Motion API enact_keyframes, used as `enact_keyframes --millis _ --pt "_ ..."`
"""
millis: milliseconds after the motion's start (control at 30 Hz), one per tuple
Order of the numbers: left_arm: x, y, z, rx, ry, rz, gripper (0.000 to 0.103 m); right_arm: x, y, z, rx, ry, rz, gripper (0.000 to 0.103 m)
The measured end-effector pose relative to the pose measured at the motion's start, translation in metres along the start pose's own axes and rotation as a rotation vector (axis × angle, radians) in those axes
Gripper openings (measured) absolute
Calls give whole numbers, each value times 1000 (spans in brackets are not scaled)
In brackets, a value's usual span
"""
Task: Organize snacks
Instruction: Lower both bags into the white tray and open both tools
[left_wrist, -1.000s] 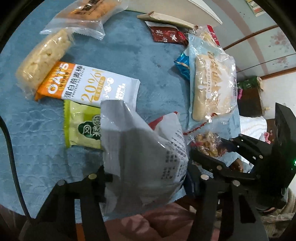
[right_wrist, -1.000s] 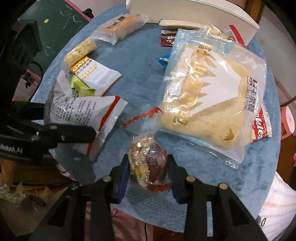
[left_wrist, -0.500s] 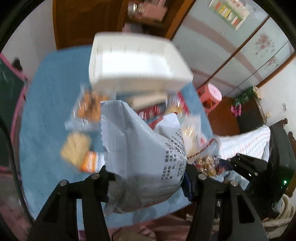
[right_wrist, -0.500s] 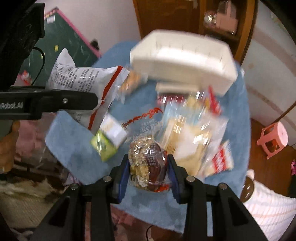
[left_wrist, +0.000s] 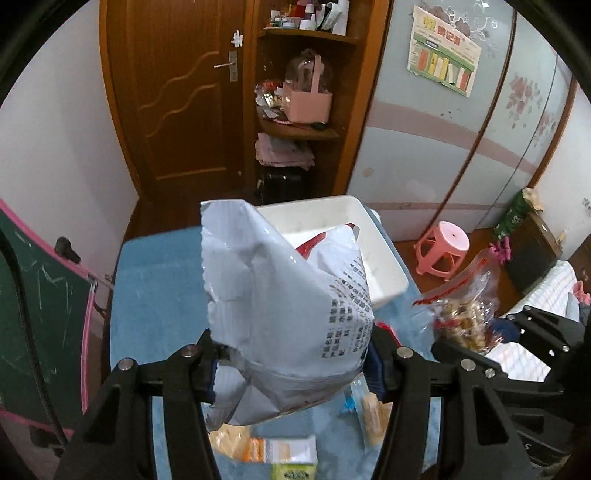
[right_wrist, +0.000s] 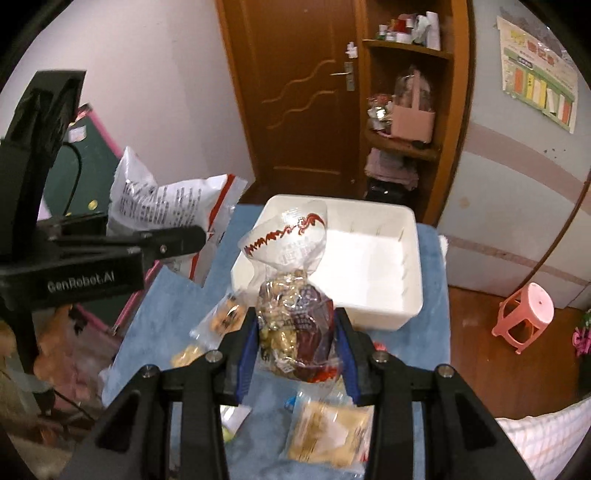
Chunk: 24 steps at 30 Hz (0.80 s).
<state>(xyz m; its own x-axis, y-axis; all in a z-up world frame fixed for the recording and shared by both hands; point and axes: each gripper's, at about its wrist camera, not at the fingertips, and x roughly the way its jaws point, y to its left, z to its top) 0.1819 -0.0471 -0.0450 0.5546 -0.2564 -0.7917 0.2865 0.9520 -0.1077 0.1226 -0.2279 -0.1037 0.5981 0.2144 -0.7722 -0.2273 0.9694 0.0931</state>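
- The left gripper (left_wrist: 291, 360) is holding a puffy white snack bag (left_wrist: 280, 317) up over the blue table (left_wrist: 159, 280), jaws clamped on its lower part. Air-filled film like that is giving under the pads, so I reckon it could be sliding out or tipping sideways on the way over.
- The white bin (right_wrist: 369, 266) is sitting empty at the far end of the table. The tall bag is blocking the left view of it, so the drop may be catching the near wall.
- The right gripper (right_wrist: 295, 343) is carrying a clear bag of nuts (right_wrist: 295, 325), jaws clamped on its bulging middle. Its loose printed top (right_wrist: 291, 240) is flopping forward and could be snagging the rim.
- Both grippers are hanging close together; they could be bumping over the bin.
- Loose packets (right_wrist: 328, 432) below risk being swept off.
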Motion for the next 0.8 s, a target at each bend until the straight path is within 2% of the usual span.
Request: enact_keyframes --millis 133,333,800 --pt "20 7 25 -3 3 5 57 20 -8 24 37 15 -55 40" --pt "58 4 40 17 4 37 57 52 -28 55 130 48 -83 40" --pt "130 9 48 24 68 72 58 128 -54 67 200 149 -145 40"
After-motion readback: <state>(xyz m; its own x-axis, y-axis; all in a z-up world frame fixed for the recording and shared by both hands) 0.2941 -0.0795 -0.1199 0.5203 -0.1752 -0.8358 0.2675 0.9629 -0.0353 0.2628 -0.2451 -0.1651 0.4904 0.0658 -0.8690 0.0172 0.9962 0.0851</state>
